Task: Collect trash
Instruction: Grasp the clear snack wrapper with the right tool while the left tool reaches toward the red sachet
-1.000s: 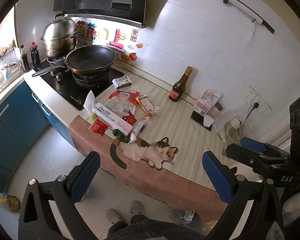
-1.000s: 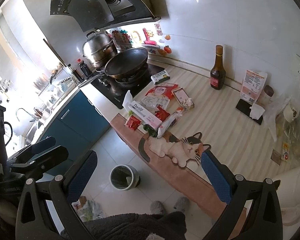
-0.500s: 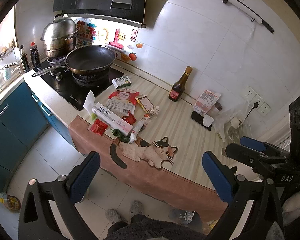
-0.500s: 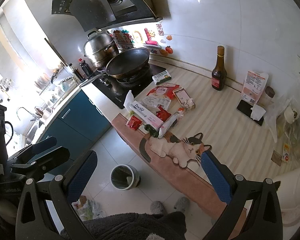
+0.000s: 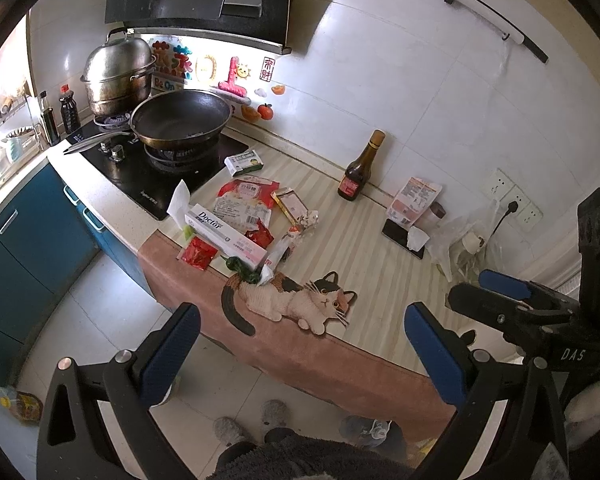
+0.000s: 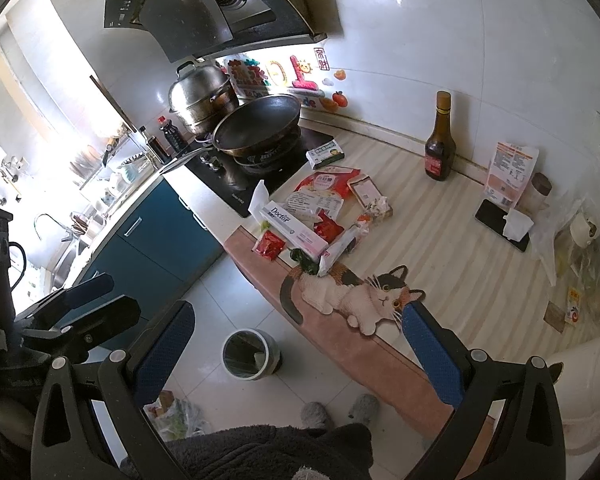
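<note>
A pile of trash lies on the striped counter mat [image 5: 364,248] next to the stove: a white "Doctor" box [image 5: 225,235] [image 6: 296,230], red sachets [image 5: 198,253] [image 6: 269,246], a red and white bag [image 5: 247,193] [image 6: 326,184], a small green box [image 5: 244,162] [image 6: 326,154] and wrappers. A small bin [image 6: 250,354] stands on the floor below the counter edge. My left gripper [image 5: 300,356] is open and empty, held well back from the counter. My right gripper [image 6: 298,356] is open and empty, above the floor near the bin.
A wok [image 5: 180,120] and a steel steamer pot [image 5: 118,74] sit on the stove. A dark bottle [image 5: 358,170], a phone [image 5: 402,234], a pink packet [image 5: 414,200] and a plastic bag [image 5: 456,236] stand along the wall. Blue cabinets [image 5: 28,232] are on the left.
Both grippers have stayed open and almost still. The right wrist view has shifted slightly; nothing on the counter has moved.
</note>
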Demonstrator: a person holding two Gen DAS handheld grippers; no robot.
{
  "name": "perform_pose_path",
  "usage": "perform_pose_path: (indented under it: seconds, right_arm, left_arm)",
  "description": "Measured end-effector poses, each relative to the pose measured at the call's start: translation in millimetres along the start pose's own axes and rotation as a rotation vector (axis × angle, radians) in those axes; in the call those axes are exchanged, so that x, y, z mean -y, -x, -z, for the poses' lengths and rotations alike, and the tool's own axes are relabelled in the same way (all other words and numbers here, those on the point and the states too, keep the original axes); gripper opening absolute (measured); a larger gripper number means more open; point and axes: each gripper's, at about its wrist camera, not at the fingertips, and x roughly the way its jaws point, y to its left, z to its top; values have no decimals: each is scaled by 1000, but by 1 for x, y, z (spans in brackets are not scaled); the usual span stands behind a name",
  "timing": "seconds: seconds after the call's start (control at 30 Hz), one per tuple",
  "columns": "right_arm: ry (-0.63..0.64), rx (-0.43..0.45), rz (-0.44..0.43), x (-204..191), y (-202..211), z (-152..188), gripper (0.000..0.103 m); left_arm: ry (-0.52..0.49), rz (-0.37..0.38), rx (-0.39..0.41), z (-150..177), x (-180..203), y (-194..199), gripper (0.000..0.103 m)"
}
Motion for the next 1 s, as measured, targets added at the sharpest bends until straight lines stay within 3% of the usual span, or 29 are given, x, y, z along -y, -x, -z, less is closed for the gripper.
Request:
perform_pose_path:
  seconds: [0.1, 0.23, 0.33, 0.57, 0.63, 0.8, 1.0]
  right_arm:
    - [-18, 7, 8, -5, 4, 2, 103]
    - [-36, 19, 83, -16, -9, -2, 103]
    - [-52, 43, 154, -20, -29, -7, 103]
    - [-161, 43, 266, 5, -119, -15, 103]
    - [-216, -2, 248, 19, -157, -17, 97]
    - [-291, -115, 183, 45, -246, -20, 58]
    - [-313, -271, 159, 74, -351, -30, 55]
  left_arm:
    - [-8, -61, 19, 2, -4, -1, 103]
    - [-40, -330, 104, 2, -24, -15, 103]
    - [-44, -443, 103, 0, -48, -36, 103]
    - [-9, -550, -13, 0, -115, -112, 103]
    - [40, -565, -84, 3, -141, -136, 103]
    - [121, -595, -227, 9, -179, -190, 103]
    - [151, -564, -381, 1, -204, -268, 103]
